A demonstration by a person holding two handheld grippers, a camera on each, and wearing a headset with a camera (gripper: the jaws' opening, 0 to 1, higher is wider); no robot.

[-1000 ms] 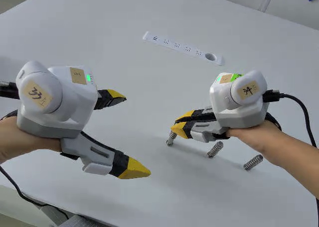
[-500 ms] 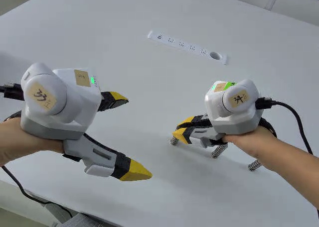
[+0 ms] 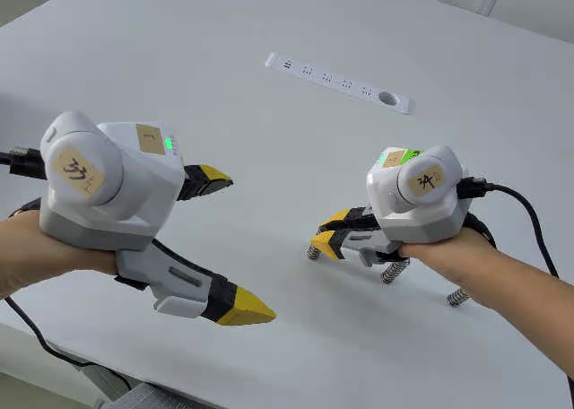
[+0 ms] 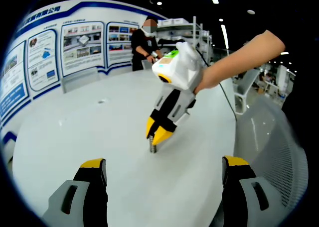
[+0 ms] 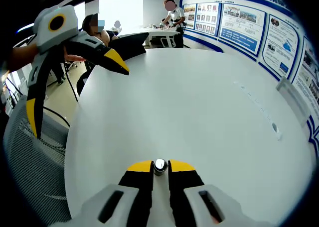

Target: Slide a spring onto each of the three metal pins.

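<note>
My right gripper [image 3: 325,239] is low over the white table, its yellow-tipped jaws closed around the top of an upright metal pin [image 3: 313,253] with a spring coiled on it. The pin's round head [image 5: 160,165] sits between the fingertips in the right gripper view. In the left gripper view, the same pin [image 4: 153,147] stands under the right gripper [image 4: 155,132]. Two more spring-wrapped pins [image 3: 392,272] [image 3: 458,296] stand to the right, partly behind the right hand. My left gripper [image 3: 244,245] hovers wide open to the left, holding nothing; its jaws frame the scene [image 4: 164,163].
A white power strip [image 3: 336,83] lies on the table at the back. A black cable [image 3: 529,221] trails from the right gripper. Grey mesh chairs [image 4: 279,152] stand at the table's edge, and people stand at the far end of the room.
My right gripper has sunk a little and rolled over the leftmost pin, now covering more of the middle spring. My left gripper has stayed in place, still open.
</note>
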